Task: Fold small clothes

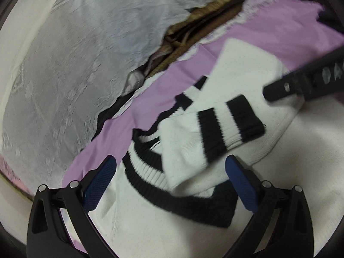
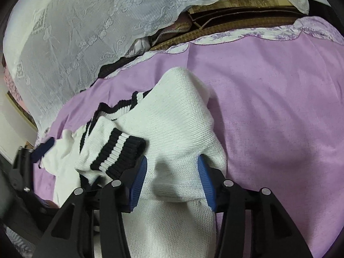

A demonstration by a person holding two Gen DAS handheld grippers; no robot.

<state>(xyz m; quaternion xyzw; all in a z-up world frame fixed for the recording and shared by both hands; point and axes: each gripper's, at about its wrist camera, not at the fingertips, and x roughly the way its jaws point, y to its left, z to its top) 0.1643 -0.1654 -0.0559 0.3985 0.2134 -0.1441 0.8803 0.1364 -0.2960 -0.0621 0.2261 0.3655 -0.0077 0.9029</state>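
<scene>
Your white knit sweater (image 2: 176,129) lies bunched on the lilac bed sheet (image 2: 279,107), well inside its scalloped far edge. It's soft, light and stretchy; take the firmer striped cuff (image 2: 116,150). Right gripper (image 2: 172,167) half-open around a knit fold; left gripper (image 1: 172,163) wide open, empty.

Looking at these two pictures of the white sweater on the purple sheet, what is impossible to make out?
- Sweater: right view, its near part runs under the right gripper and off the bottom edge.
- Left gripper: right view, blurred at the left edge; jaws unreadable there.
- Brown items: right view, mostly hidden under the lace cloth.
</scene>
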